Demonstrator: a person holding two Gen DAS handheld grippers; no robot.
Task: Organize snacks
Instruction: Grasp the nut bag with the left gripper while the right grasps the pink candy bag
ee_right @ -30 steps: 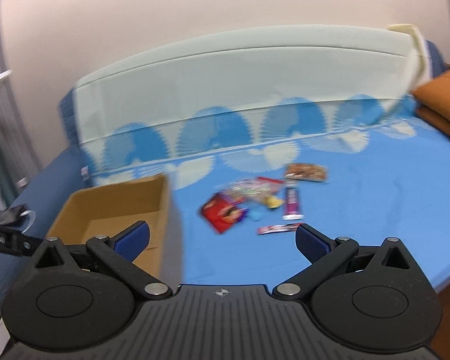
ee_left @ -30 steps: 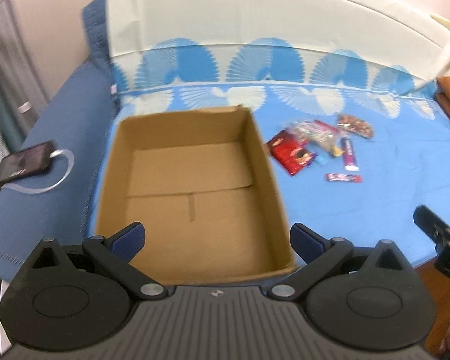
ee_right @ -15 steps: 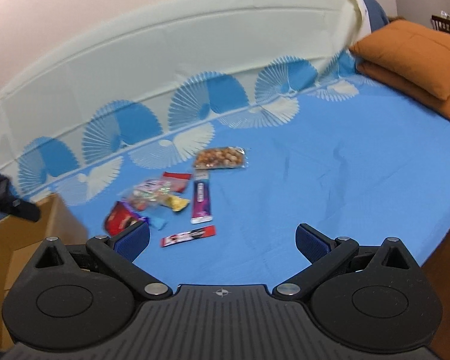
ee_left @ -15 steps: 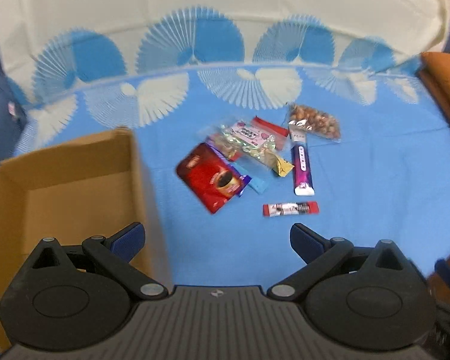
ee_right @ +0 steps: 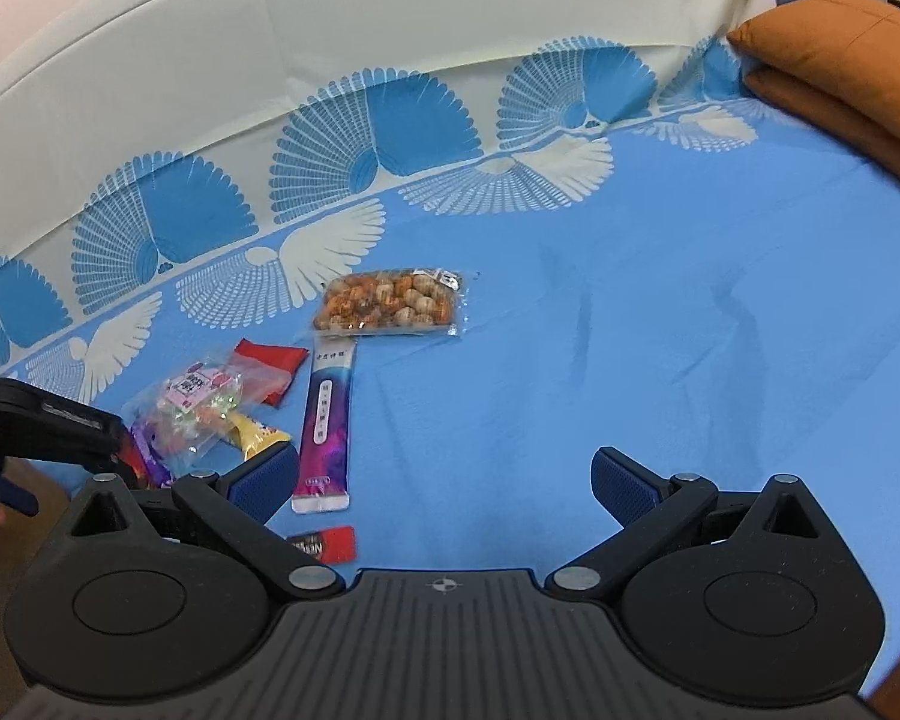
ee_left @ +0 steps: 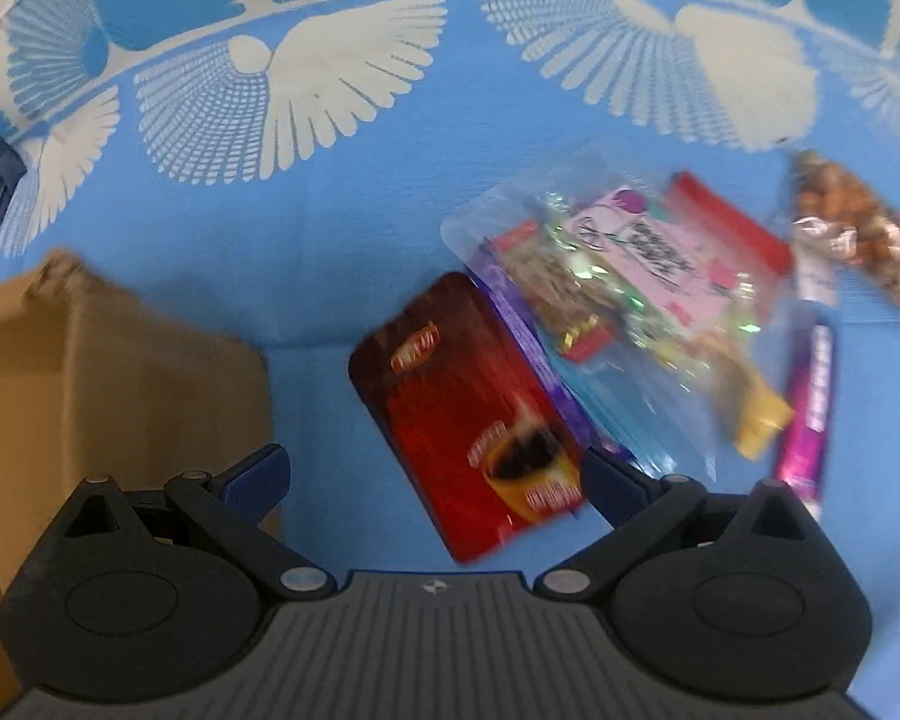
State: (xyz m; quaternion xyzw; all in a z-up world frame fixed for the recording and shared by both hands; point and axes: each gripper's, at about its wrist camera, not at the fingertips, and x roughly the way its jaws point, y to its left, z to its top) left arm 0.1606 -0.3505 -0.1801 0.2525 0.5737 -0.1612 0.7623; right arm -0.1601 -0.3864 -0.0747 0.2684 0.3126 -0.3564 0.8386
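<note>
Left wrist view: red coffee sachet [ee_left: 468, 420] is lying flat on the blue bedsheet [ee_left: 330, 252], right of the cardboard box [ee_left: 120, 372], overlapping the candy bag [ee_left: 618, 294]. I am holding the left gripper [ee_left: 432, 474] wide open above it; right gripper [ee_right: 444, 480] is idling open, empty. I advise pinching the near free edge only.

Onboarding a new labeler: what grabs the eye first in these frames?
The snack pile on the blue sheet: a red packet between the open left gripper's fingers, and a nut bag farthest back. The cardboard box sits left of the pile; orange pillows lie far right.
</note>
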